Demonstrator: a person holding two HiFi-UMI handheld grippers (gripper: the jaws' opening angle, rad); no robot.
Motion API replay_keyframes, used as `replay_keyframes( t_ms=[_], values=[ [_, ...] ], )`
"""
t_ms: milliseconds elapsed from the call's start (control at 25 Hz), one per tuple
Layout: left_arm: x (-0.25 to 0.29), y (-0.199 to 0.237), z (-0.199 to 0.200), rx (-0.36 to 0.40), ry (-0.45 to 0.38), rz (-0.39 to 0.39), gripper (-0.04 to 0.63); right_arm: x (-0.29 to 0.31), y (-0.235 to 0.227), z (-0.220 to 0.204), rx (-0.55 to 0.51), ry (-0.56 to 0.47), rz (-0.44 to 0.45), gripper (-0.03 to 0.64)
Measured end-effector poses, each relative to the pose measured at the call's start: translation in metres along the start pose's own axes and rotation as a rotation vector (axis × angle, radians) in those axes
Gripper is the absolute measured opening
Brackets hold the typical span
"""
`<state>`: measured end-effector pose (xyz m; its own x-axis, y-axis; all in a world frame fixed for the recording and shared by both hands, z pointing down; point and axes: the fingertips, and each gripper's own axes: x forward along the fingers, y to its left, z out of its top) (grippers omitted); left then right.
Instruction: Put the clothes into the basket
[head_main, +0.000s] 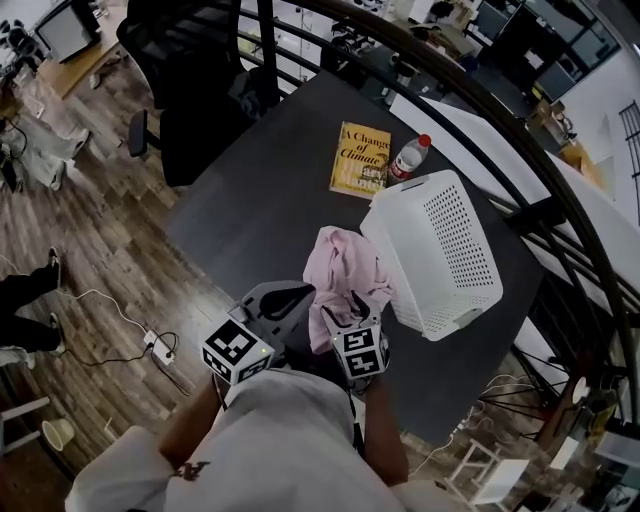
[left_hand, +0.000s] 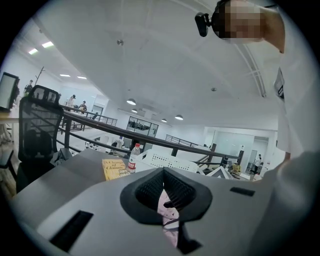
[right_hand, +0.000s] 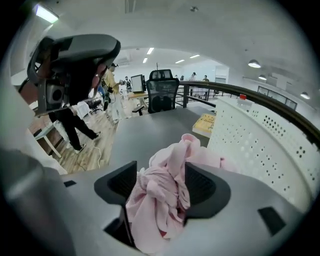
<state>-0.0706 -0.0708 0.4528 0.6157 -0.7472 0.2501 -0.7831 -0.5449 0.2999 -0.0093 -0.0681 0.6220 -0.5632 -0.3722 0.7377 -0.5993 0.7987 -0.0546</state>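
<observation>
Pink cloth (right_hand: 160, 200) bunched between the parted fingers (right_hand: 202, 187); white basket (right_hand: 260, 145) just beside.

Yellow book (head_main: 361, 160) beside bottle (head_main: 409, 158); black chair (head_main: 190, 70).

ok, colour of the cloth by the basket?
Pale pink cloth, clearest in the right gripper view.

Can't see inside the basket (head_main: 440, 250) from the head view, just the holey outside. The bottle (head_main: 409, 158) right behind it is partly covered by its rim, and in the right gripper view the picture's edge chops the basket off. The pink cloth (head_main: 345, 265) beside the basket vanishes under the right tongs (head_main: 343, 308). Through the left tongs (left_hand: 163, 180) only a sliver of pink shows; pinched or not, no idea. Small print on the book (head_main: 361, 160) behind the basket: unreadable.
</observation>
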Motion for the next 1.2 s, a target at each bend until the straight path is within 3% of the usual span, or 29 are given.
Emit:
replay_keyframes(
  t_ms=[280,520,1000,1200],
  values=[
    [-0.006,0.01,-0.004,-0.013,0.011,0.037,0.005,0.031,0.01,-0.018,0.014,0.079,0.05,0.421],
    [-0.008,0.015,-0.009,-0.025,0.019,0.051,0.005,0.056,0.01,-0.032,0.021,0.116,0.03,0.475],
    [-0.013,0.019,-0.013,-0.03,0.032,0.06,0.005,0.092,0.001,-0.047,-0.024,0.162,-0.006,0.5],
    [-0.014,0.016,-0.013,-0.027,0.031,0.055,0.005,0.089,-0.001,-0.046,-0.005,0.178,0.002,0.465]
  ],
)
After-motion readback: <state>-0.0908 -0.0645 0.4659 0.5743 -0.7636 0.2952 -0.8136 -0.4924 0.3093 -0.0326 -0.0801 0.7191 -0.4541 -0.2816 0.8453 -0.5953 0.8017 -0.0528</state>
